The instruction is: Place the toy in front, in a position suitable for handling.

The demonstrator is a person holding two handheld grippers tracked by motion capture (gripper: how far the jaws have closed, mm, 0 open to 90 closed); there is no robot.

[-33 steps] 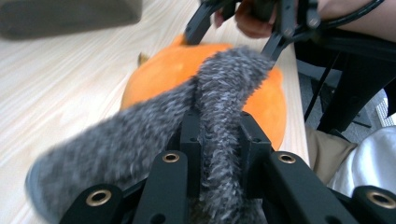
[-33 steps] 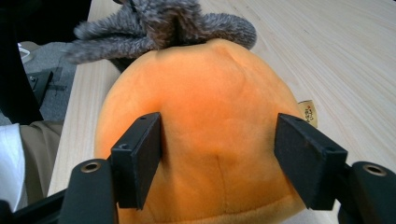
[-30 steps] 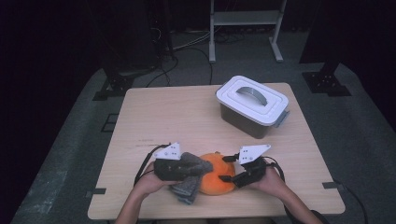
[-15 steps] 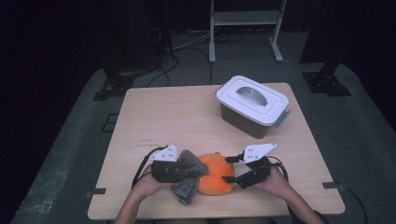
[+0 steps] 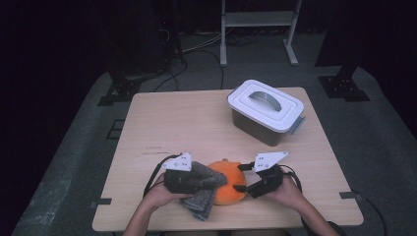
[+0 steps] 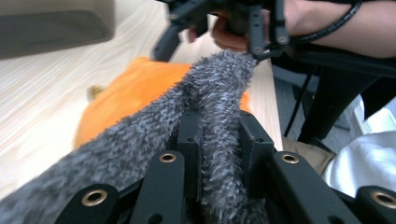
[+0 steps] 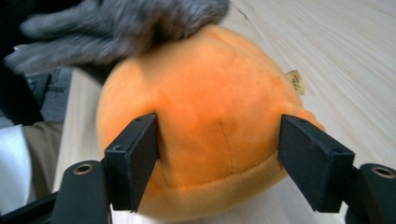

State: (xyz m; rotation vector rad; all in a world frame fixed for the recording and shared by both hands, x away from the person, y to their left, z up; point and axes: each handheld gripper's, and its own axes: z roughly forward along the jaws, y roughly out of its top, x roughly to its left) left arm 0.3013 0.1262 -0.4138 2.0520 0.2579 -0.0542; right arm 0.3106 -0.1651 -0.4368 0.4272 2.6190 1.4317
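Pinching a grey fuzzy cloth (image 6: 140,140) tight in the jaws of the left gripper (image 6: 219,140), with one end draped over the top of an orange plush ball (image 7: 210,121). Sitting at the near edge of the desk (image 5: 187,123), between the two hands, stitched tag turned toward the far side. Bracketing the ball with the right gripper (image 7: 219,140): jaws just opened wider, one on each flank, ball between them but apparently let go (left pad perhaps brushing the plush, too close to tell).

Judged as a wiping or covering step. For a clean job: keep the cloth clenched deep in the jaws, drag it low and slow across the crown, and steady the ball from the right side so as not to nudge it off the near edge. Best not to squeeze hard; soft plush, likely to dent and spring.

Farther back, on the right of the pale wood-grain desk, well apart from the ball: a lidded grey box (image 5: 265,110), white top with handle, closed. Beyond, grey carpet (image 5: 98,123), loose cables (image 5: 196,54), white rack legs (image 5: 255,29), then darkness.
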